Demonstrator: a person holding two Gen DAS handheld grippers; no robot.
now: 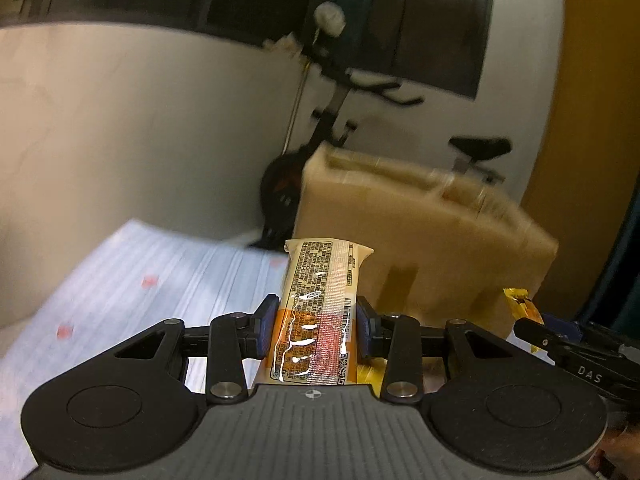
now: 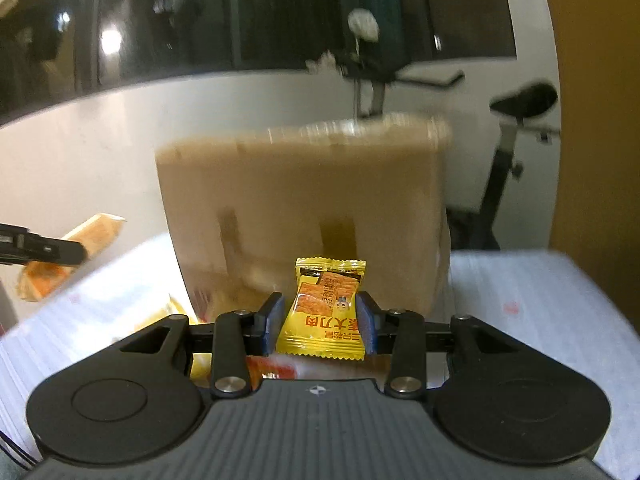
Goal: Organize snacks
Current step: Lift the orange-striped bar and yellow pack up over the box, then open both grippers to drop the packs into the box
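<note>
In the left wrist view, the bench (image 1: 120,280) fills the lower left, covered in a pale sheet with fine lines and a few small red marks. The left hand-held gripper (image 1: 316,326) holds a long snack bar (image 1: 320,304) in a tan and orange wrapper, its blue pads pressing on both sides of the pack about midway along its length. The printed back of the wrapper faces up, and the far end points forward past the fingertips. Behind it stands a beige cardboard box (image 1: 420,240), blurred, with brown tape strips on its near face. Past the box, against a white wall, is an exercise bike (image 1: 332,120). At the right edge, the right hand-held gripper (image 1: 532,324) reaches in with a glimpse of gold wrapper at its tip.

In the right wrist view, the left hand-held gripper's black finger and the orange bar show at the far left edge, raised clear of the bench. At centre, the right hand-held gripper (image 2: 320,322) is clamped on a small yellow snack packet (image 2: 326,312) with red lettering, pinched at its waist and standing upright between the pads. Below it lie what seem to be more wrapped snacks (image 2: 276,368), mostly hidden. The box stands directly behind the packet on the bench, and the bike's saddle shows at the right.
</note>
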